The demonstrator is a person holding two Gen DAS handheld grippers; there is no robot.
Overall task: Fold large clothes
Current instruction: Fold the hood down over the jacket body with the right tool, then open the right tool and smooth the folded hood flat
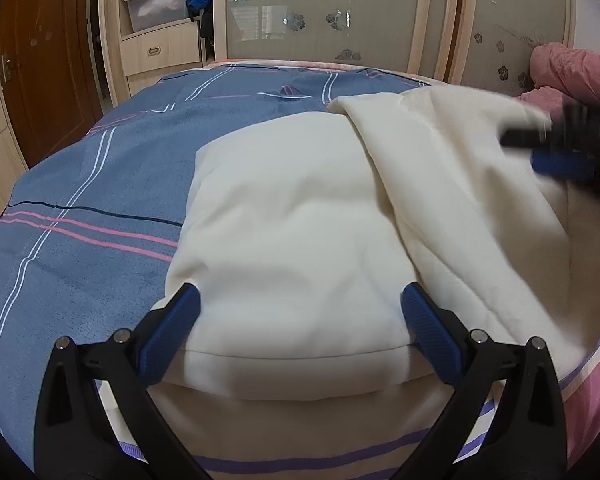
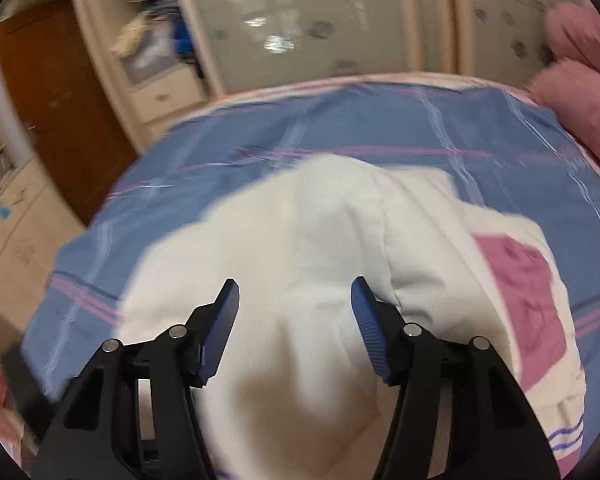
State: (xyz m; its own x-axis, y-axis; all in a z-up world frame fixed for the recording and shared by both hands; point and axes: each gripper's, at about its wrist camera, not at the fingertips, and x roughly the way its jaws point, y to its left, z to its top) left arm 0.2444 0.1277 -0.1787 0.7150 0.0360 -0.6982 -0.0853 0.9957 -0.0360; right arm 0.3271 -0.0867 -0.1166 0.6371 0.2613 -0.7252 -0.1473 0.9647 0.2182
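Note:
A large cream-white garment [image 1: 296, 232] lies on the blue striped bed cover [image 1: 100, 184], with its right part folded over the middle. My left gripper [image 1: 300, 300] is open and empty, low over the garment's near hem. My right gripper [image 1: 556, 148] shows blurred at the right of the left wrist view, above the folded flap. In the right wrist view the right gripper [image 2: 296, 300] is open above the garment [image 2: 300, 248], nothing between its fingers. A pink patch [image 2: 528, 292] shows on the garment's right side.
A pink quilt [image 1: 572, 76] lies at the bed's far right. A wardrobe with frosted sliding doors [image 1: 320, 12] stands behind the bed. Shelves and drawers [image 1: 160, 40] with a storage box stand at the far left, beside a brown door [image 1: 40, 60].

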